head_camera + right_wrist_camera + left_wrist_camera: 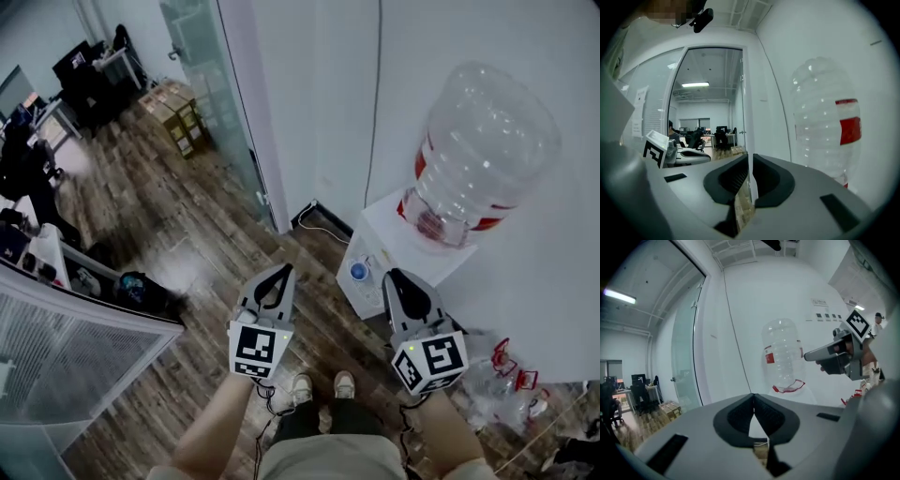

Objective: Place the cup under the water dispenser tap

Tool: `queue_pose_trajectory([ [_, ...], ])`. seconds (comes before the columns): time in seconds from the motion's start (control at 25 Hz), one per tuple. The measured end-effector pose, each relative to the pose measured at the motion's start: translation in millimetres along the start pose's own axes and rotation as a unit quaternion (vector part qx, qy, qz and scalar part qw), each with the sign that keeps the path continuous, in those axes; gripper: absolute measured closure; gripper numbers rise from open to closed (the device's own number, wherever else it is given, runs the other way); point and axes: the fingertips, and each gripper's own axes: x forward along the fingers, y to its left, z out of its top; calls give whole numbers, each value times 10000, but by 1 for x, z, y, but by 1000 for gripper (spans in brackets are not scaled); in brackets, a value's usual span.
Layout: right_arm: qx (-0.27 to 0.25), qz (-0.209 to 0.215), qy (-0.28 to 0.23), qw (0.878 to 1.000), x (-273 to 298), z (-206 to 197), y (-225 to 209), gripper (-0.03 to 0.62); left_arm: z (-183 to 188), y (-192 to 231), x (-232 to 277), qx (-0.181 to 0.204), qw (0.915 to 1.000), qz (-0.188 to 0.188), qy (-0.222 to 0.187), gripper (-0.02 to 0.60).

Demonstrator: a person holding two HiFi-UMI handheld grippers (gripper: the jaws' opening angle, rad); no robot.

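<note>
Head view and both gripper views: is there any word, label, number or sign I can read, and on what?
No text is readable in any view.
Red label on the water bottle: blurred, unreadable.
Wall sign: too small to read.
Cube markers: black-and-white patterns, no letters.

The right claw (750, 159) has its dark jaws drawn almost together, with only a thin slit between them and nothing in it. To its right a large clear plastic water bottle with a red label (825, 117) stands against a white wall (773, 70). The left claw (696, 156) shows at the left.
</note>
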Motion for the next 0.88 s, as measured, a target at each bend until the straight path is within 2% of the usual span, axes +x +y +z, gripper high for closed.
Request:
queue_pose_trajectory([
  [0.2, 35, 68, -354, 9993, -43, 59, 6, 556, 44, -12, -35, -51, 9998, 48, -159, 575],
  [0.4, -103, 211, -348, 9991, -79, 87, 12, 563, 100, -23, -74, -14, 9979, 127, -640, 575],
  [0.6, -420, 382, -223, 9981, -107, 94, 21, 571, 124, -35, -94, 118, 9968, 126, -783, 575],
  [0.76, -646, 497, -15, 9967, -120, 80, 32, 579, 123, -47, -107, 189, 9969, 85, -761, 575],
  [0.88, -631, 600, 138, 9961, -123, 66, 40, 583, 116, -55, -115, 190, 9976, 53, -664, 575],
])
